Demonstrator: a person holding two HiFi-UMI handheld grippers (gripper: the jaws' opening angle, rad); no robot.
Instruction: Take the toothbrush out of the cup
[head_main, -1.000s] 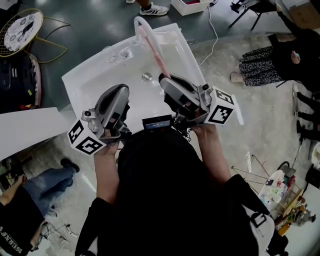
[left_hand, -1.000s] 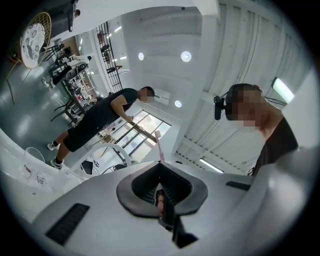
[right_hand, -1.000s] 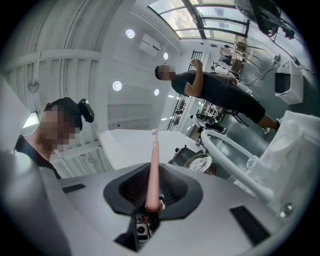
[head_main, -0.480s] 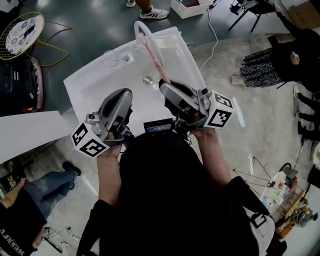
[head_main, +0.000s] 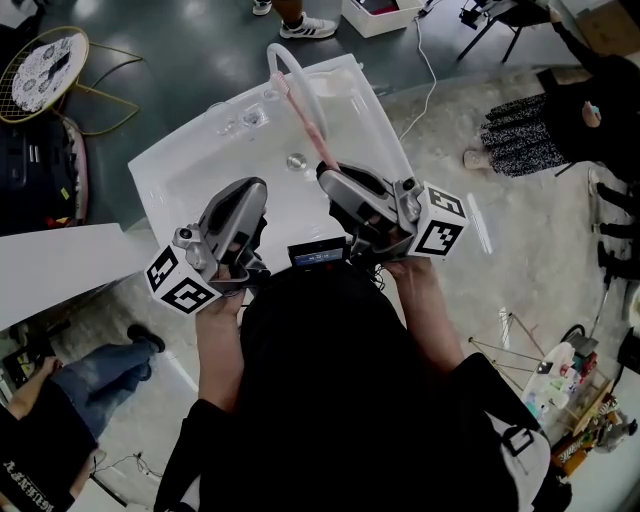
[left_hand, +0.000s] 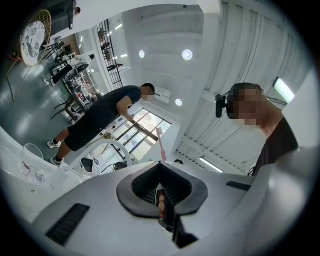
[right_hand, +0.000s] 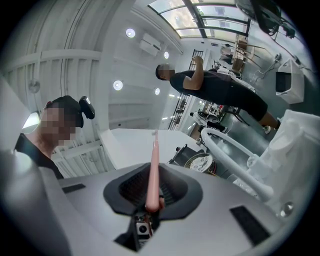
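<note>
Slim, smooth pink toothbrush (right_hand: 153, 167) clamped in ribbed black jaws of right gripper (right_hand: 151, 196). Left gripper (left_hand: 161, 195) fully closed, empty. Glossy white sink (head_main: 200, 170) beneath.

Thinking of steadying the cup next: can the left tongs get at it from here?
Likely yes: only bare sink lies between the left tongs and the cup; they're shut on nothing and must open first.

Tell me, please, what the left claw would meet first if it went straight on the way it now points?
Probably the pink toothbrush held in the right claw: in the left gripper view it stands straight ahead of the shut left claw. Depth is unclear, so it might miss.
</note>
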